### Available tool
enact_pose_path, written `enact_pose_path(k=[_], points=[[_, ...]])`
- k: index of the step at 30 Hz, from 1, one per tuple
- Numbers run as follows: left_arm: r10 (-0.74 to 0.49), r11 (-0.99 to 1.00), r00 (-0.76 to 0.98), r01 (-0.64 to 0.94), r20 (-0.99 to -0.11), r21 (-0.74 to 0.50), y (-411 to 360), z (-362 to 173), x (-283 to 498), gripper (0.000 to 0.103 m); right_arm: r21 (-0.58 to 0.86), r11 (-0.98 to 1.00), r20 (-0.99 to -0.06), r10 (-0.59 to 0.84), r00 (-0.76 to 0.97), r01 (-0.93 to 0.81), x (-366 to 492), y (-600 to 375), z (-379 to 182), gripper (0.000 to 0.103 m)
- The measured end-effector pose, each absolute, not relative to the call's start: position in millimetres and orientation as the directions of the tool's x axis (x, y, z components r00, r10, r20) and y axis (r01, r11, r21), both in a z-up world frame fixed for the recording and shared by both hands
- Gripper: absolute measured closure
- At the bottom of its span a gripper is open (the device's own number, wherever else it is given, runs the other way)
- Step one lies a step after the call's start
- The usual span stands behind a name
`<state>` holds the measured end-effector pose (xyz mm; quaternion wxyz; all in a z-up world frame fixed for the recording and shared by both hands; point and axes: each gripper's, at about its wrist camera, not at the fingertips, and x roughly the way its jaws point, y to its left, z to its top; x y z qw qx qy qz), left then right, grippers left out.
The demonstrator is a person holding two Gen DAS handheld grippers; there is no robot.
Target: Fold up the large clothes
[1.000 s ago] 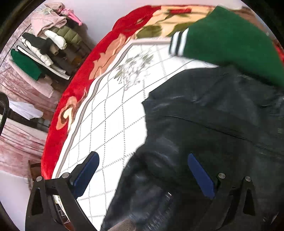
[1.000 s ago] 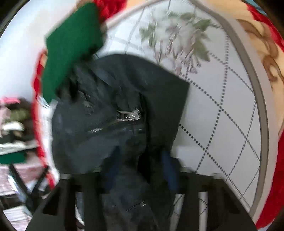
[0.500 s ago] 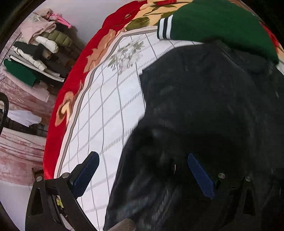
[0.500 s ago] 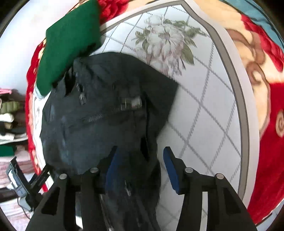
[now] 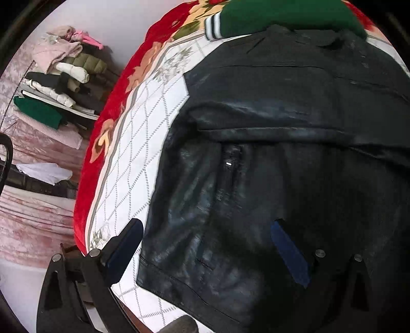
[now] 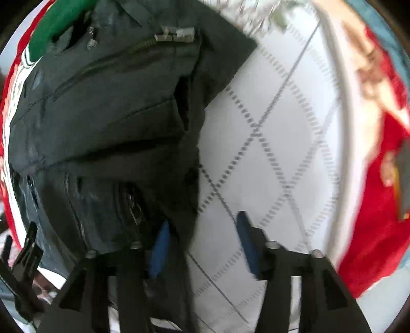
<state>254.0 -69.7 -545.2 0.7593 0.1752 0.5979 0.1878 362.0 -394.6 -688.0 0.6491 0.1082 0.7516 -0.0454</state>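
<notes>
Both grippers, left gripper (image 5: 207,246) and right gripper (image 6: 202,243), hover with fingers apart over the black jacket (image 5: 269,158); pinch its 6 o'clock hem evenly, then fold toward 12 o'clock.

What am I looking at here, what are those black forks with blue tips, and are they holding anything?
These are two hand-held grippers, one in each of a person's hands, each with a wide-angle camera looking along its two blue-padded fingers. One picture is from the left gripper, the other from the right gripper. Both look down on a black jacket lying on a bed blanket with a white diamond pattern and red flowered border. A green garment lies at the jacket's far end, and folded clothes are stacked beside the bed. Both grippers are open and hold nothing; the right one straddles the jacket's edge.
</notes>
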Motion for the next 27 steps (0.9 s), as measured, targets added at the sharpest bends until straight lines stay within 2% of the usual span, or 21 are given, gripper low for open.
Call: enact_pose_path(k=[1,2,4,7,12,15,22,27], points=[[0.488,0.872,0.216,-0.075,-0.846,0.484,-76.4,-542.3,250.8,0.001,0.053,0.976,-0.988,0.081,-0.128,0.212,358.3,-396.5,-677.9,0.037],[0.488,0.872,0.219,-0.073,-0.845,0.485,-82.4,-539.3,247.9,0.001,0.031,0.978,-0.991,0.057,-0.122,0.207,355.2,-399.1,-670.1,0.035],[0.474,0.880,0.220,-0.077,-0.852,0.469,-96.6,-532.1,242.0,0.001,-0.017,0.981,-0.994,0.003,-0.106,0.191,346.3,-410.3,-653.8,0.035],[0.468,0.883,0.213,-0.088,-0.858,0.460,-118.5,-522.9,231.1,0.001,-0.026,0.980,-0.994,-0.005,-0.111,0.195,335.8,-431.7,-642.9,0.035],[0.504,0.864,0.198,-0.123,-0.841,0.489,-162.5,-514.9,208.8,0.001,0.020,0.984,-0.994,0.039,-0.105,0.179,300.7,-487.8,-640.2,0.035],[0.513,0.857,0.126,-0.140,-0.849,0.497,-193.4,-524.7,193.5,0.001,0.042,0.990,-0.992,0.057,-0.111,0.133,289.3,-522.8,-644.0,0.035],[0.433,0.886,-0.009,-0.180,-0.901,0.428,-246.5,-547.3,166.7,0.001,0.081,0.991,-0.988,0.095,-0.121,0.110,285.6,-577.4,-652.1,0.035],[0.530,0.846,0.033,-0.078,-0.847,0.527,-291.0,-559.5,154.5,0.001,0.101,0.989,-0.981,0.117,-0.153,0.109,292.9,-596.1,-667.0,0.035]])
